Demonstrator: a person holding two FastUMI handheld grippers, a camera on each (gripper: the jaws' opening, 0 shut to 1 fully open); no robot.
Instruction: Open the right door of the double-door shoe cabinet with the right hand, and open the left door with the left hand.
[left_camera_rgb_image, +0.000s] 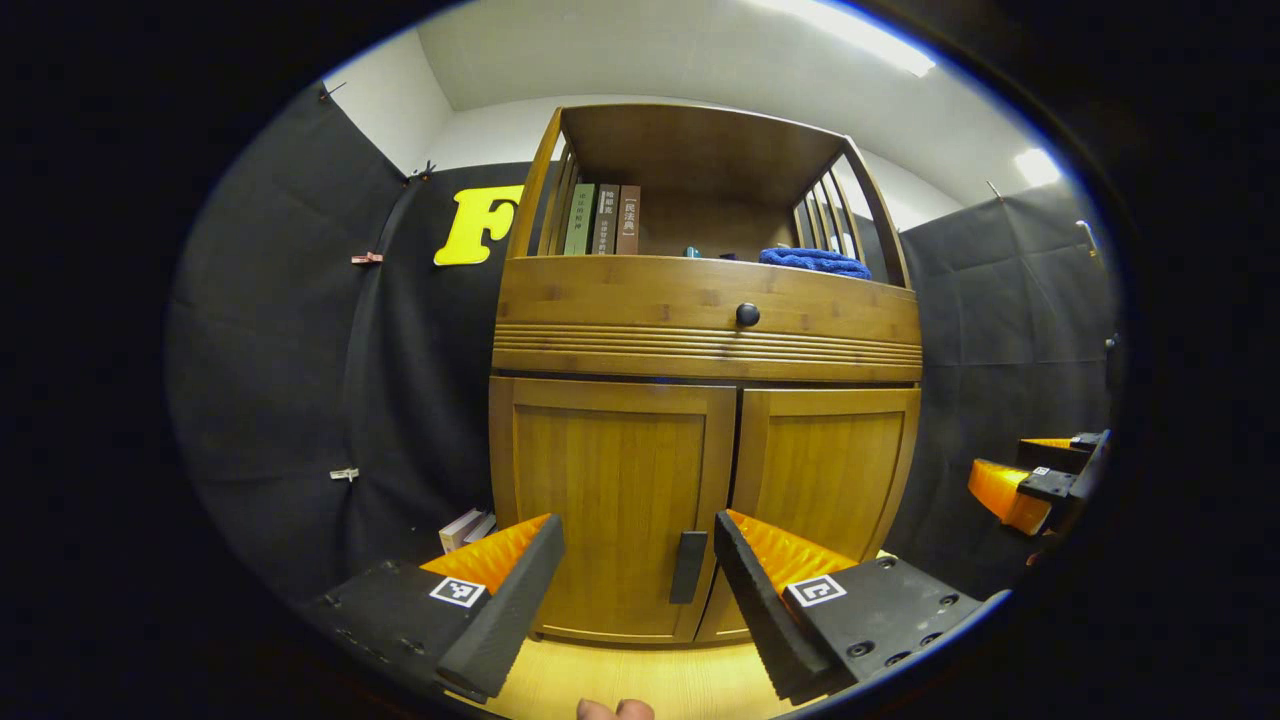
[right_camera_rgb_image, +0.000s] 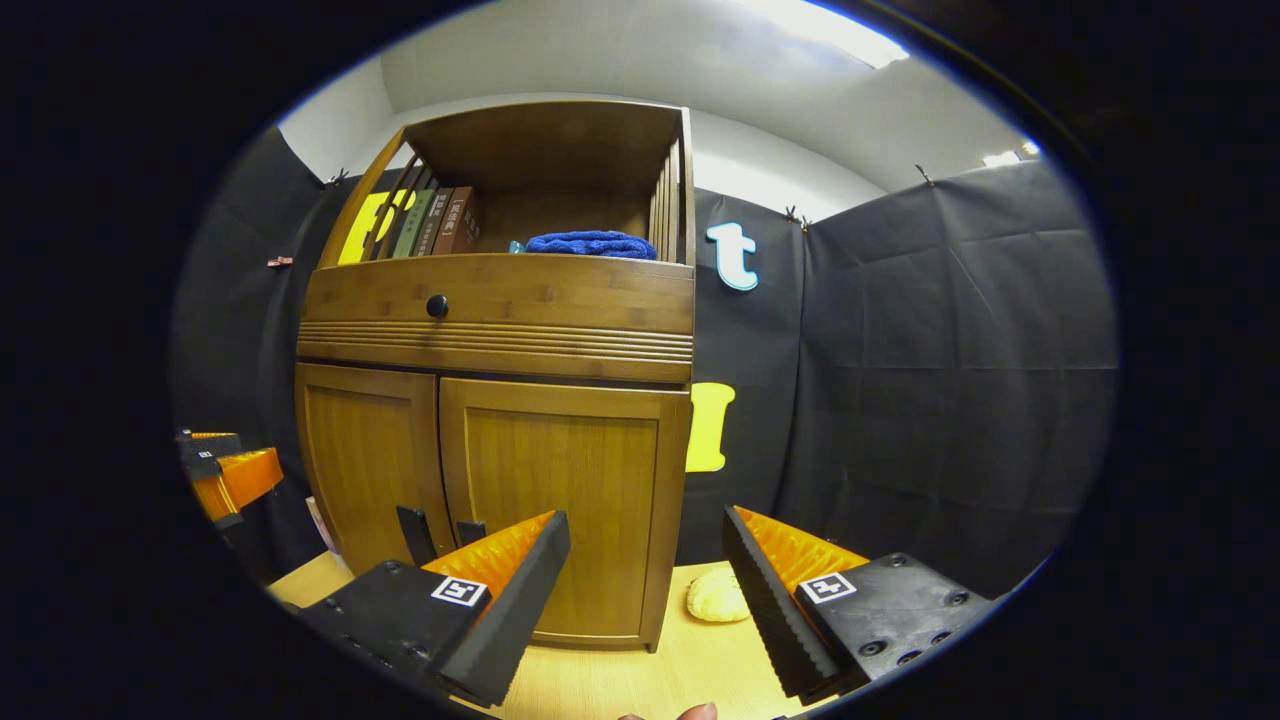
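My left gripper (left_camera_rgb_image: 638, 590) gapes wide, empty, left door (left_camera_rgb_image: 612, 500) handle (left_camera_rgb_image: 688, 567) at twelve o'clock. My right gripper (right_camera_rgb_image: 645, 590) likewise; right door (right_camera_rgb_image: 560, 500) seemingly closed.

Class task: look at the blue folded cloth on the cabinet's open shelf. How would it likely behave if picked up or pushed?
The blue cloth lies in soft, rounded folds, so it is probably floppy and would sag or unfold when lifted. It looks like knit or towelling, so likely light and not slippery. Pushed along the wooden shelf, it would more likely bunch up than roll or tip.
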